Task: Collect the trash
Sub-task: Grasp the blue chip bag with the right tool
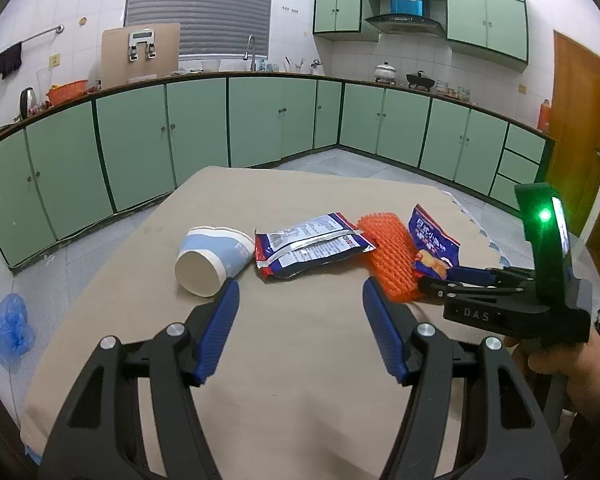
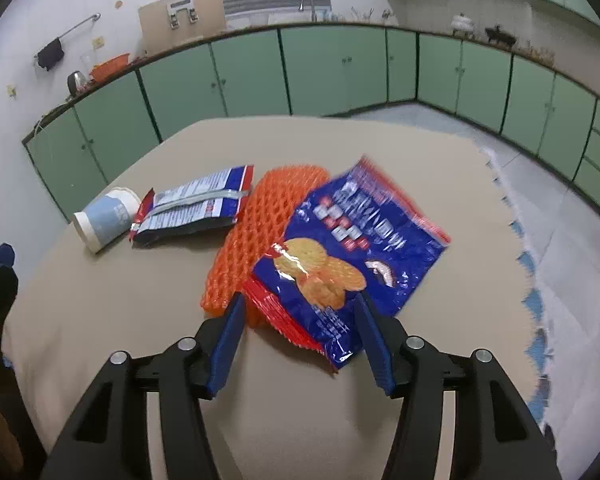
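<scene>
Jaws apart | right gripper [image 2: 300,312] straddles blue snack bag [image 2: 352,248] (overlapping orange net [image 2: 256,232])

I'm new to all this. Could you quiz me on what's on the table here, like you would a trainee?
1. True or false: the paper cup stands upright.
2. Which item lies between the open right tongs? A) cup B) blue snack bag C) kettle
3. Fill in: the blue bag partly rests on the orange ____.

Key: 1 false, it lies on its side on the table. 2 B. 3 foam net. The left tongs are open and empty.
</scene>
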